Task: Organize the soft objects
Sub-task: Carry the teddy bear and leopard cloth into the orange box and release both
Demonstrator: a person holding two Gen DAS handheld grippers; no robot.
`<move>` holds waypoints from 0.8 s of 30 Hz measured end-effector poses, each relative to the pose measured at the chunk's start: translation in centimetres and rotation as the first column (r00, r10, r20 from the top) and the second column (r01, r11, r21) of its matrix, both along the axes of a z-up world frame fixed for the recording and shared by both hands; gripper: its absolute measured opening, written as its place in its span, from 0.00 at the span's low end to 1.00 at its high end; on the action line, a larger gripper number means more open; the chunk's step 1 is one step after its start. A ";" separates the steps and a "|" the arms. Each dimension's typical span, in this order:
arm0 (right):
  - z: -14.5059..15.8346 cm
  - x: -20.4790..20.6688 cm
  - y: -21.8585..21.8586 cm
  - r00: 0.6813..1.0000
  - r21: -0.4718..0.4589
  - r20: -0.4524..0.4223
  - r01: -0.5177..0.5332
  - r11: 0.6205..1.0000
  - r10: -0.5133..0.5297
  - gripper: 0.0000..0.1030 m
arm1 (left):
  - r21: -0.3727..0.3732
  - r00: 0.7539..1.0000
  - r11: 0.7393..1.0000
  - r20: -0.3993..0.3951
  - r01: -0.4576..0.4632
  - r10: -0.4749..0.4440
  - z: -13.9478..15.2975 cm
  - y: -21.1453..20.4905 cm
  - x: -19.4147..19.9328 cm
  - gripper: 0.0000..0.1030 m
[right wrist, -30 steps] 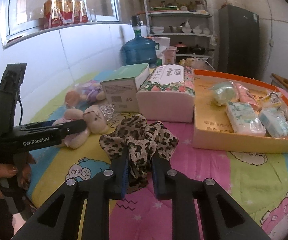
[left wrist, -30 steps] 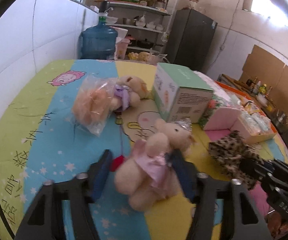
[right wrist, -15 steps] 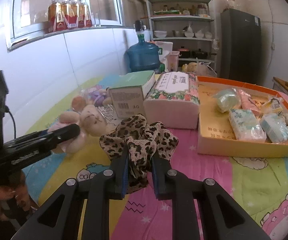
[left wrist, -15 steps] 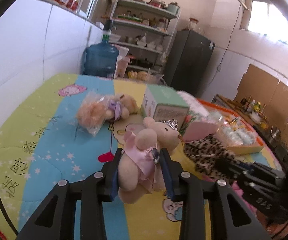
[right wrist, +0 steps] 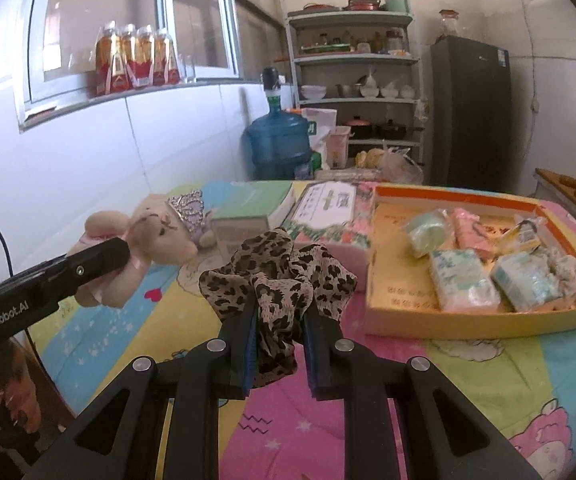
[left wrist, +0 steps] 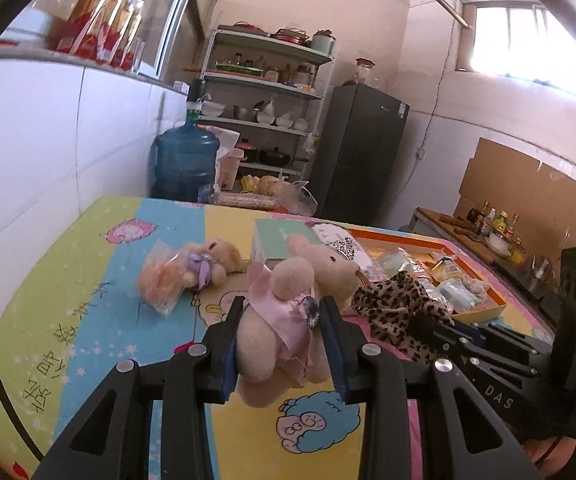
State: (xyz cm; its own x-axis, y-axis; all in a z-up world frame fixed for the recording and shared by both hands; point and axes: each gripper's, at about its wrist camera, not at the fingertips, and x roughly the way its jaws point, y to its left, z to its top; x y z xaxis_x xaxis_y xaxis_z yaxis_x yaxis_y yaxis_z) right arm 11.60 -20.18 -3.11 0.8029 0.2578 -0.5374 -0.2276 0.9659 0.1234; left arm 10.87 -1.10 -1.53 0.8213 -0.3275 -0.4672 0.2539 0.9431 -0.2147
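Across the whole near scene spreads a cartoon-print tablecloth [right wrist: 487, 368], bright stripes with stars and clouds, and on its right side sits an orange-rimmed cardboard tray [right wrist: 483, 322] already holding soft wrapped packs, which is probably where the soft things are being gathered. Left of the tray lie a floral tissue pack [right wrist: 329, 216] and a green box [right wrist: 254, 210], likely just parked at the far middle, out of the working space. Near the centre, the right gripper [right wrist: 278, 320] is clamped on a leopard-print scrunchie [right wrist: 278, 276], pinched at its lower fold so the ruffles bunch above the jaws, clear of the cloth. To the left, the left gripper [left wrist: 282, 334] squeezes a crowned plush bear [left wrist: 288, 300] around its pink-dressed waist, held off the table. Far left on the cloth rests a bagged plush bear [left wrist: 186, 272]; whether its wrapper is sealed is hard to tell
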 end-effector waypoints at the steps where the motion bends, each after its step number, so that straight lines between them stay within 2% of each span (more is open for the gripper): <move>1: 0.2 0.0 -0.2 1.000 0.002 0.006 0.004 1.000 -0.004 0.19 | 0.012 1.000 1.000 0.008 0.001 -0.001 0.2 -0.4 -0.1 0.36; 11: 2.1 -0.4 -2.8 0.997 0.012 0.063 0.047 0.999 -0.048 0.19 | 0.028 0.998 0.999 0.040 0.039 -0.040 1.5 -3.1 0.1 0.36; 24: 4.5 -0.7 -9.5 0.976 0.031 0.135 0.168 0.985 -0.170 0.19 | 0.025 0.988 0.992 0.089 0.120 -0.122 3.4 -9.1 1.3 0.36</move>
